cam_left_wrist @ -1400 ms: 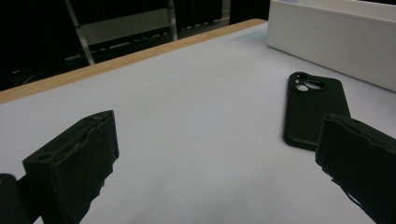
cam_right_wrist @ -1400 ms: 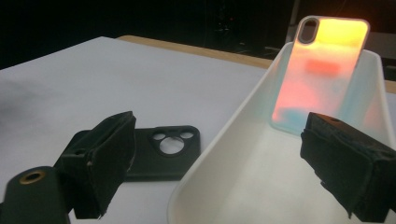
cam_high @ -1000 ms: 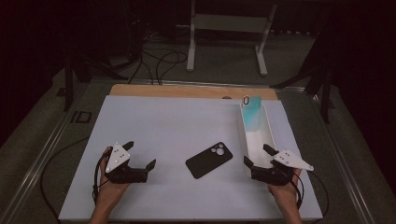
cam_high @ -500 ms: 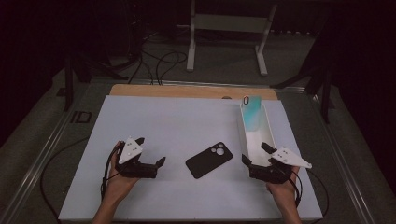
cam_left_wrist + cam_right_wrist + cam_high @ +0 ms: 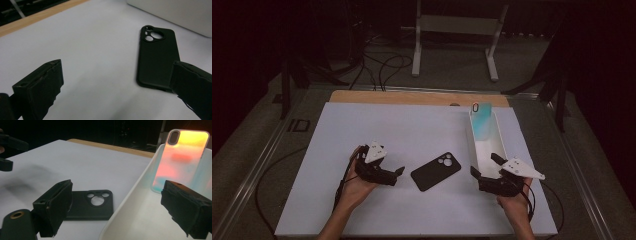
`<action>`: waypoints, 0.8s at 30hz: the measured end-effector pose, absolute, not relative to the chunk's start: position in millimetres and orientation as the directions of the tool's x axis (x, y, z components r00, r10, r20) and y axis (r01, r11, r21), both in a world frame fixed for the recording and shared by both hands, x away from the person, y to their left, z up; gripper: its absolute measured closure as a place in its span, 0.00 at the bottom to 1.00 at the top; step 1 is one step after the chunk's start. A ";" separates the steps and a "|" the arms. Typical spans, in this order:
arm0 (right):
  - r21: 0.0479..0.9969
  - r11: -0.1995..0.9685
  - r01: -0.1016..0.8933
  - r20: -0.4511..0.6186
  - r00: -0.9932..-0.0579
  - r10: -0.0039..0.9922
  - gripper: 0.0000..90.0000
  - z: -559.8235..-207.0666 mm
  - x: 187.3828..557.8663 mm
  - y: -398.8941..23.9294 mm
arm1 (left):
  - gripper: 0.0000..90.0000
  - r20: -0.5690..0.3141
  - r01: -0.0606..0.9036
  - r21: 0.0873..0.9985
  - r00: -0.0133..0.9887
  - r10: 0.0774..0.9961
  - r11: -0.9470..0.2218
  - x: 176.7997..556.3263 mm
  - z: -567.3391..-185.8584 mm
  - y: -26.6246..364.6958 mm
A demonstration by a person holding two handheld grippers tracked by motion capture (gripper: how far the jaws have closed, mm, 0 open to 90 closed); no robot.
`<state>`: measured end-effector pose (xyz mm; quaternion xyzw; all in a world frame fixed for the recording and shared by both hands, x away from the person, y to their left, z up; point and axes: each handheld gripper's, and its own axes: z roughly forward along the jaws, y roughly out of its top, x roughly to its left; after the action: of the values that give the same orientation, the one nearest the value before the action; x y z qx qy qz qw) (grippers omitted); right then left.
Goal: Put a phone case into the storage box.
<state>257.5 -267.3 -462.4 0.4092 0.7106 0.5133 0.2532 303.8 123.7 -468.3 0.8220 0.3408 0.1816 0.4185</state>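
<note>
The left gripper (image 5: 398, 173) has slid in toward the middle of the table over the last second, and its jaws stand spread wide with nothing between them. In the left gripper view the black phone case (image 5: 158, 56) lies just ahead, its near end running behind the right-hand jaw; from that angle I cannot be sure whether that jaw touches the case or only hides its corner. The case rests flat on the white table sheet (image 5: 362, 125), camera cut-outs facing up and pointing away from the person, between the two hands.

The right gripper (image 5: 484, 168) has hardly shifted in the same second. It hovers at the near end of the white tray (image 5: 473, 145), jaws likewise spread and empty. In its own view the tray wall (image 5: 130, 202) runs between them, with the black case to the left on the sheet.

A second case, the iridescent phone case (image 5: 482, 124), leans upright against the far end inside the tray; it glows orange and teal in the right gripper view (image 5: 180, 157).

The left hand's approach suggests the black case is the next pick, probably destined for the tray beside the other one. No grasp has begun: the case sits untouched in place.
</note>
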 end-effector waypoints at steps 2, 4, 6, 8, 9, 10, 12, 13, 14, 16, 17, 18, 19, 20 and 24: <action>0.936 0.138 0.323 0.061 -0.537 0.841 0.11 -462.5 257.6 -267.5 | 0.00 0.011 0.415 0.804 0.707 0.707 -0.427 306.5 -469.5 119.4; 0.936 0.138 0.324 0.062 -0.537 0.841 0.11 -462.5 257.5 -267.4 | 0.00 0.008 0.418 0.797 0.715 0.699 -0.436 308.8 -470.7 115.2; 0.935 0.140 0.325 0.060 -0.537 0.842 0.11 -462.6 257.6 -267.4 | 0.00 0.009 0.422 0.787 0.721 0.693 -0.450 310.8 -472.0 110.5; 0.935 0.141 0.325 0.060 -0.537 0.842 0.11 -462.8 257.8 -267.7 | 0.00 0.008 0.425 0.776 0.731 0.682 -0.465 312.6 -473.5 105.4; 0.935 0.140 0.325 0.060 -0.536 0.842 0.11 -462.8 257.8 -267.7 | 0.00 0.006 0.427 0.771 0.736 0.677 -0.471 313.4 -474.5 102.6; 0.935 0.140 0.326 0.060 -0.536 0.842 0.11 -462.8 257.8 -267.8 | 0.00 0.006 0.429 0.763 0.743 0.669 -0.484 314.3 -475.6 99.0; 0.935 0.140 0.327 0.061 -0.536 0.842 0.11 -462.9 257.7 -267.8 | 0.00 0.006 0.431 0.752 0.753 0.658 -0.499 315.4 -477.6 93.7; 0.935 0.140 0.326 0.061 -0.537 0.842 0.11 -463.1 257.8 -267.8 | 0.00 0.005 0.433 0.746 0.757 0.654 -0.506 315.8 -478.6 90.6; 0.934 0.141 0.327 0.061 -0.537 0.841 0.11 -463.1 257.8 -267.7 | 0.00 0.010 0.429 0.742 0.761 0.649 -0.515 316.5 -480.0 87.7; 0.934 0.141 0.328 0.061 -0.538 0.841 0.11 -463.2 257.9 -267.5 | 0.00 0.011 0.431 0.733 0.766 0.643 -0.526 317.6 -482.3 82.2; 0.934 0.141 0.327 0.061 -0.538 0.841 0.11 -463.3 257.8 -267.2 | 0.00 0.012 0.429 0.731 0.770 0.638 -0.531 318.5 -483.4 79.8; 0.934 0.142 0.327 0.061 -0.539 0.840 0.11 -463.3 257.8 -267.0 | 0.00 0.009 0.430 0.729 0.772 0.635 -0.533 318.9 -484.5 77.0; 0.934 0.144 0.327 0.060 -0.540 0.840 0.11 -463.2 257.8 -267.0 | 0.00 0.009 0.430 0.724 0.775 0.631 -0.539 319.4 -485.3 74.3; 0.934 0.144 0.327 0.060 -0.540 0.839 0.11 -463.2 257.7 -267.0 | 0.00 0.009 0.430 0.721 0.778 0.628 -0.544 319.7 -486.0 72.3; 0.934 0.142 0.328 0.062 -0.539 0.840 0.11 -463.2 257.7 -267.5 | 0.00 0.002 0.432 0.702 0.794 0.608 -0.566 321.1 -489.6 60.0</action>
<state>257.7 -267.5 -463.2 0.4097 0.7129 0.5111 0.2504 321.1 60.0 -489.6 0.8764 0.2966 0.1227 0.3590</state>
